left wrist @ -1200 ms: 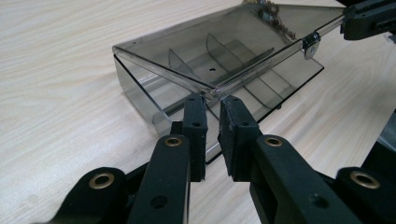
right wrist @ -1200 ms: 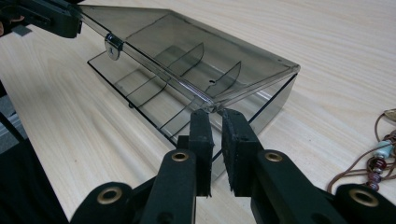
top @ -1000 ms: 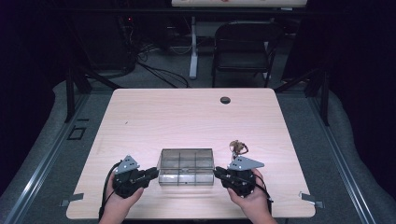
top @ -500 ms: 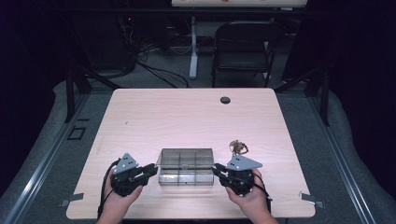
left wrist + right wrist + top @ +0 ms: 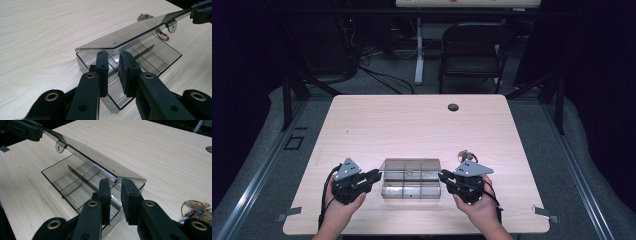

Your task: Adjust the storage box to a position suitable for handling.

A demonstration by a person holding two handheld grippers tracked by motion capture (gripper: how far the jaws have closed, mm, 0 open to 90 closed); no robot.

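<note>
I have the clear compartment box (image 5: 411, 184) at 6 o'clock on the table (image 5: 412, 125), between my 2 tongs, and I judge I am lifting its lid (image 5: 130, 33) open. My left gripper (image 5: 373, 176) sits at the box's 9 o'clock end and my right gripper (image 5: 445, 177) at its 3 o'clock end. In the left gripper view the jaws stand close with a narrow gap, their tips at the lid's near corner; whether they pinch the lid edge I cannot tell. The right gripper view gives the same picture: jaws nearly together at the lid's corner, grip uncertain. The lid is tilted up, hinged along its far edge, and the divided compartments below look empty.

The risks, as I judge them:
- The lid is thin and slick; with a shallow hold on 2 corners it could slip out and snap down.
- Uneven lifting from the 2 ends could twist the lid or drag the light box across the table.
- The gold jewellery (image 5: 467, 155) lies at 1 o'clock of my right gripper; a sideways sweep could knock it.
</note>
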